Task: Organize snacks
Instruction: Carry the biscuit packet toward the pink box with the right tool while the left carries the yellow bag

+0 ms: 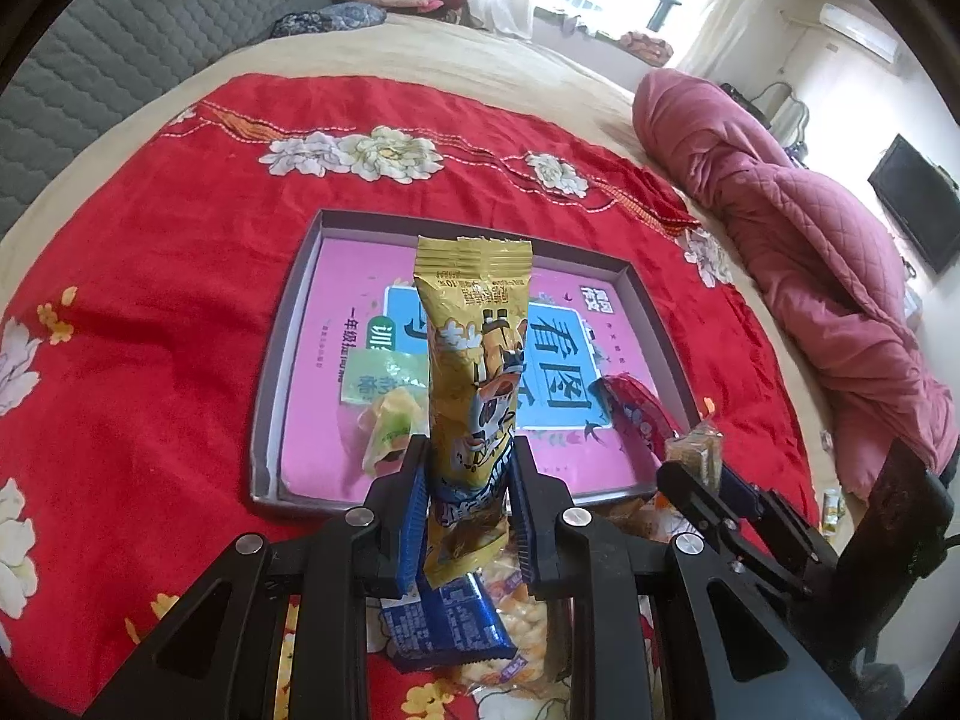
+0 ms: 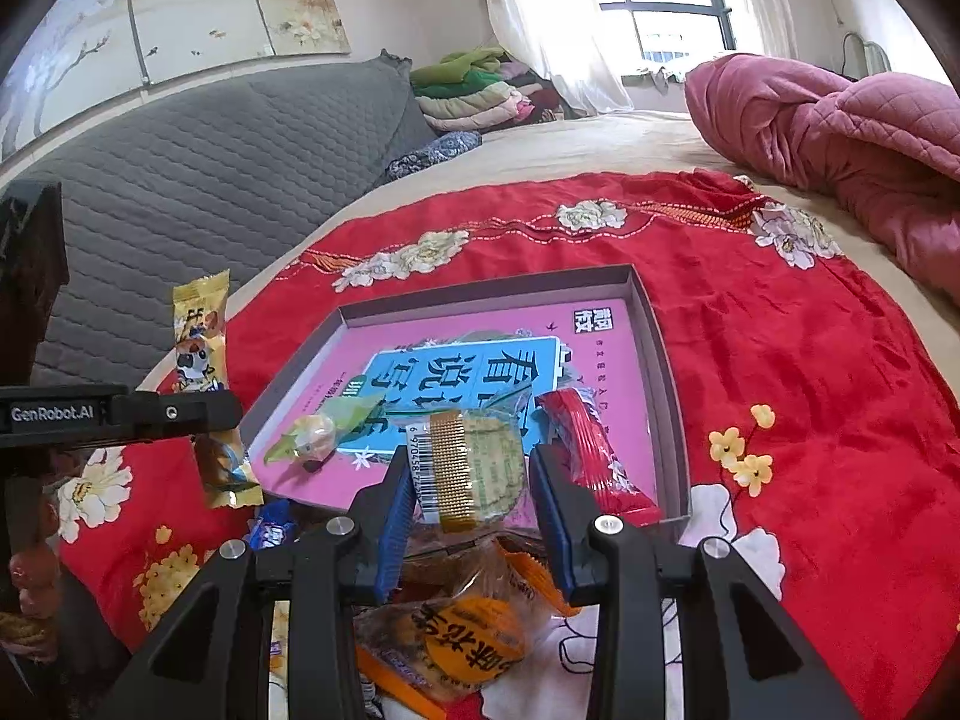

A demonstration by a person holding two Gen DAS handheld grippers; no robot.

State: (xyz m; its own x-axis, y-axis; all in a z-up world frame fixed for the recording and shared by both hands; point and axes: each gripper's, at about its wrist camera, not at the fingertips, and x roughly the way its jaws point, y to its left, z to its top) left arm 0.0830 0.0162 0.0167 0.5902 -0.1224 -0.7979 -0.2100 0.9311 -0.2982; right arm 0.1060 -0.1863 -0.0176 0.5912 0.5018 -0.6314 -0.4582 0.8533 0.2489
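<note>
My left gripper is shut on a tall yellow snack packet, held upright above the near edge of the grey tray; the packet also shows in the right wrist view. My right gripper is shut on a round green-labelled cake packet with a gold seal, just over the tray's near edge; it also shows in the left wrist view. In the tray lie a green candy and a red packet.
A pile of loose snacks lies on the red floral cloth below the grippers: a blue packet, orange pastry packets. A pink book cover lines the tray. A rolled pink quilt lies at the right, a grey headboard at the left.
</note>
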